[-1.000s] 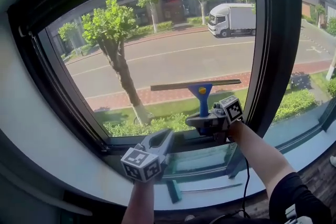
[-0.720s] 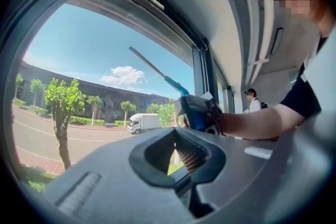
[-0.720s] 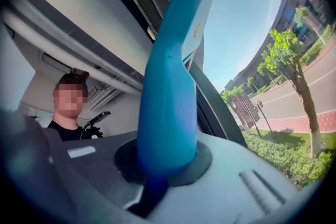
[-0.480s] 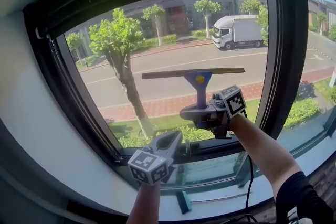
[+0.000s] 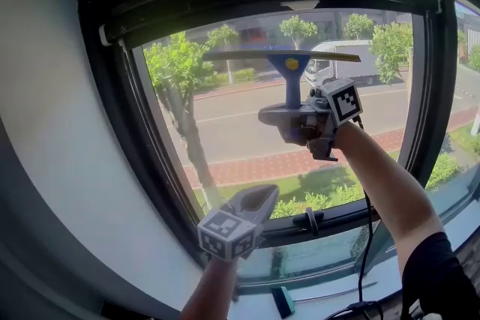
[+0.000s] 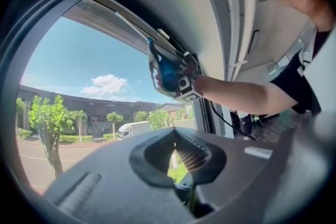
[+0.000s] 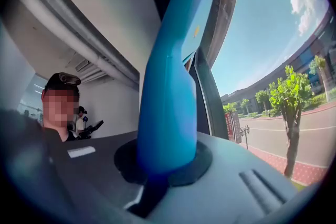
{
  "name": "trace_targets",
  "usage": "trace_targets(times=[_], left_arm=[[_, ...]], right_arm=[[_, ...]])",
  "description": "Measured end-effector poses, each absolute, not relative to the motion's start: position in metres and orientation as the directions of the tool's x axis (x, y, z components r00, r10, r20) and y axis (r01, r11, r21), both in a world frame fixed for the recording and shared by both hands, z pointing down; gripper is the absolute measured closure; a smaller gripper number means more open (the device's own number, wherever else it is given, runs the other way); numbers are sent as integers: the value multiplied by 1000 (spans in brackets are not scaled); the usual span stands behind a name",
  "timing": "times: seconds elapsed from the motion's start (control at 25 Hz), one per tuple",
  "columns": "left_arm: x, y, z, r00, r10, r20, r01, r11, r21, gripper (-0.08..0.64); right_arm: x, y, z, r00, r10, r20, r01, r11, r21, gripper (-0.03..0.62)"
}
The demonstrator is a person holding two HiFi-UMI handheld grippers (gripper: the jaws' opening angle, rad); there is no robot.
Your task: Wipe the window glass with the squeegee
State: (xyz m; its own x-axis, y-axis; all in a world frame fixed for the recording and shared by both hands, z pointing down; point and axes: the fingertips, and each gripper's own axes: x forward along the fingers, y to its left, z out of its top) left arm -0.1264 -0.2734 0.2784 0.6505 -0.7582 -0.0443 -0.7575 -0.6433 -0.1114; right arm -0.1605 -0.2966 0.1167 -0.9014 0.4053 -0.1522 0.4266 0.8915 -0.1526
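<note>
The squeegee has a blue handle and a long thin blade lying level against the window glass, close under the top frame. My right gripper is shut on the handle's lower end, arm stretched up. In the right gripper view the blue handle rises straight out from between the jaws of the right gripper. My left gripper hovers low in front of the pane's bottom edge, shut with nothing in it. From the left gripper, the right gripper shows up high by the frame.
A thick black window frame surrounds the pane, with a latch on the bottom rail. A small teal object lies on the sill. A black cable hangs from the right arm. White wall fills the left.
My right gripper has carried the squeegee up the glass, from low on the pane to just below the top frame. The left gripper stays low by the bottom rail.
</note>
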Motion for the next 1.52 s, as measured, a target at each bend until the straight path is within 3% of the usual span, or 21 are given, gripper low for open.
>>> trace_targets(times=[0.56,1.52], left_arm=[[-183,-266,245,663,-742,-97,-743,-639,-199,558],[-178,-265,233,646,-760,-76,-755,-621,-208,557]], right_arm=[[-208,-316,56,-921,389,5,387,917,-98,588],[-213,-352,45,-916,399,-35,400,903,-159,588]])
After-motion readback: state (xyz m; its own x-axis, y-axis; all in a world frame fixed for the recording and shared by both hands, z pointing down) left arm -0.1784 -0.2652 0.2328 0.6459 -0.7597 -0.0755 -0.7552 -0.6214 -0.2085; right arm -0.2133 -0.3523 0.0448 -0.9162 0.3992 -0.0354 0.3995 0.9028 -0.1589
